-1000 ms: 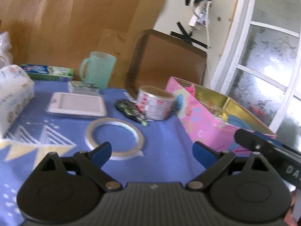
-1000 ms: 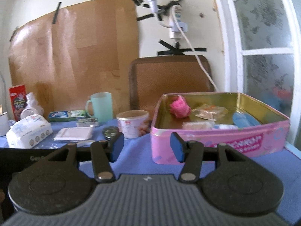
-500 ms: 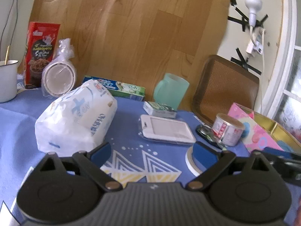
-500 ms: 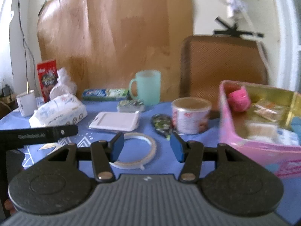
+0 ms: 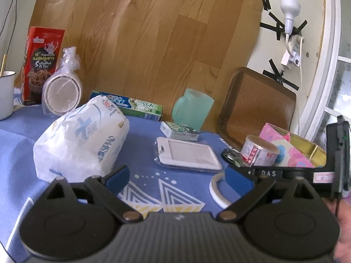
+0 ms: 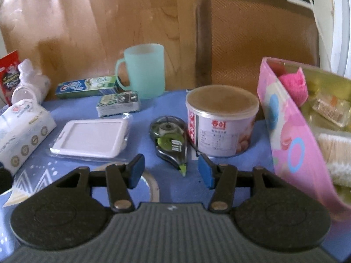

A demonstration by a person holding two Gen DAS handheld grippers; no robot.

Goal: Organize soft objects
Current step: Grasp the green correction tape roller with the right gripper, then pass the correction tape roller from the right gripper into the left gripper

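Note:
A soft white tissue pack (image 5: pixel 83 138) lies on the blue tablecloth, also at the left in the right wrist view (image 6: pixel 22 129). My left gripper (image 5: pixel 177 178) is open and empty, its left finger close to the pack's near end. A pink tin box (image 6: pixel 291 135) stands at the right and holds a pink soft ball (image 6: pixel 294 87) and wrapped items; its corner shows in the left wrist view (image 5: pixel 287 146). My right gripper (image 6: pixel 171 171) is open and empty, low over the table before the correction tape (image 6: pixel 173 142). Its body shows at the right of the left wrist view.
On the cloth: a white card holder (image 5: pixel 189 153), a tape ring (image 5: pixel 217 190), a small can (image 6: pixel 221 125), a green mug (image 6: pixel 142 70), a toothpaste box (image 6: pixel 87 86), a card deck (image 6: pixel 119 106). A red box (image 5: pixel 42 63), bagged bowls (image 5: pixel 62 89) and a white cup (image 5: pixel 5 94) stand at the back left.
My left gripper has swung left from the pink tin toward the tissue pack. My right gripper has turned left and dropped closer to the table, near the can and correction tape. Both stayed open.

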